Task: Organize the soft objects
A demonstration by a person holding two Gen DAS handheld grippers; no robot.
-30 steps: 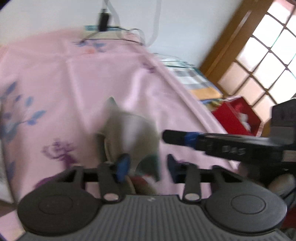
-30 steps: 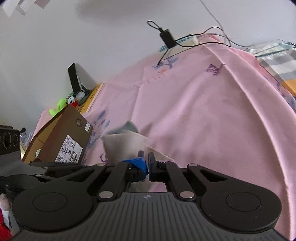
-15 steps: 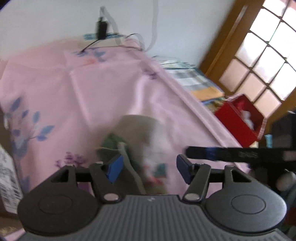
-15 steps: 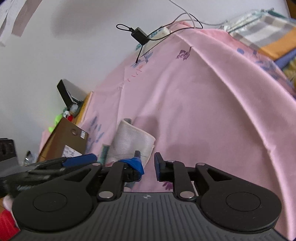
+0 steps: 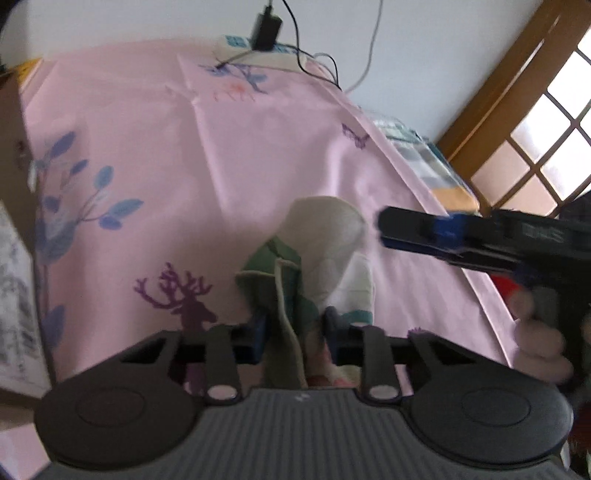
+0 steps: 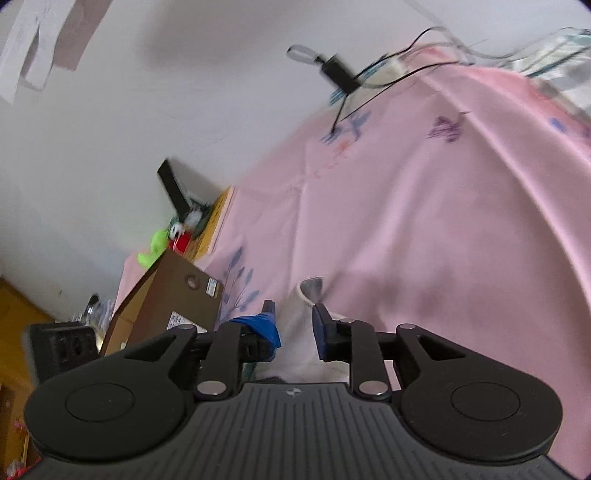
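A cream and green sock point(image 5: 317, 251) lies crumpled on the pink bedsheet point(image 5: 229, 155). My left gripper point(image 5: 295, 325) is open, its fingers either side of the sock's near end. My right gripper point(image 6: 293, 319) is open with the pale sock point(image 6: 306, 332) lying between its fingers; it also shows in the left wrist view point(image 5: 443, 236), to the right of the sock's far end.
A brown cardboard box point(image 6: 166, 306) stands at the bed's left side. A charger and cables point(image 5: 266, 26) lie at the far edge by the wall. A folded striped blanket point(image 5: 428, 162) and a wooden-framed window point(image 5: 535, 122) are to the right.
My right gripper has opened and let go of the sock. The sock has dropped onto the sheet. My left gripper's fingers have narrowed around the sock's near end.
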